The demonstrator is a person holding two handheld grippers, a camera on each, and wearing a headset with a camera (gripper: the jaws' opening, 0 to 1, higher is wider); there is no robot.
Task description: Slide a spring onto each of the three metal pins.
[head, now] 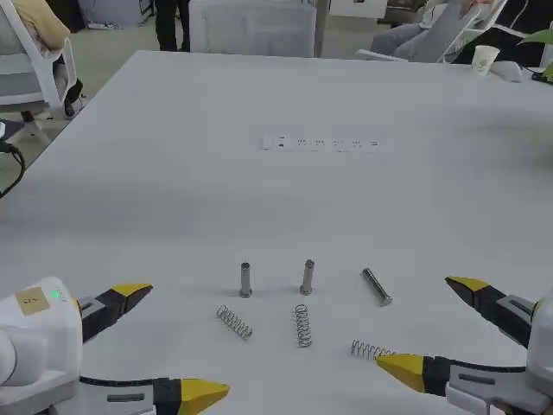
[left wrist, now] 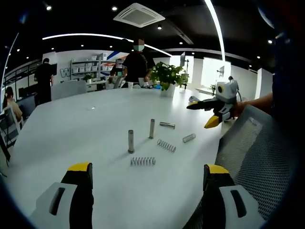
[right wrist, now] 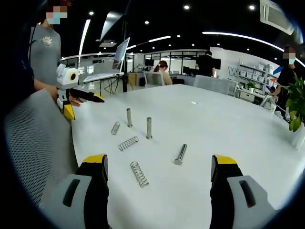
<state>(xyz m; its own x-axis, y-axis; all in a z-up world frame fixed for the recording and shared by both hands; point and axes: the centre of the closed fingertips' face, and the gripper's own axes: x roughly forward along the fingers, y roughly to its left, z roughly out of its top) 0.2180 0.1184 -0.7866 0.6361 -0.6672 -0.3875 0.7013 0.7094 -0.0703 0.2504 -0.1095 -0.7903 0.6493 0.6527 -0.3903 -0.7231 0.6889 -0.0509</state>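
Grey counter (head: 173, 190). Toward near edge: left pin (head: 245, 280) and middle pin (head: 308, 277) upright, right pin (head: 377, 286) lying flat. Just in front, loose on counter: left spring (head: 234, 322), middle spring (head: 302, 325), right spring (head: 370, 349). At either side, left gripper (head: 181, 340) and right gripper (head: 419, 322), jaws wide, empty.

Yellow tips, pale grey surface (head: 173, 173)
Left gripper (head: 180, 341) and right gripper (head: 419, 322): black jaws tipped yellow, white-grey bodies. 3 pins (head: 308, 277) and 3 springs (head: 301, 325), bright silver. Upper right of the frame, a white cup (head: 485, 59).
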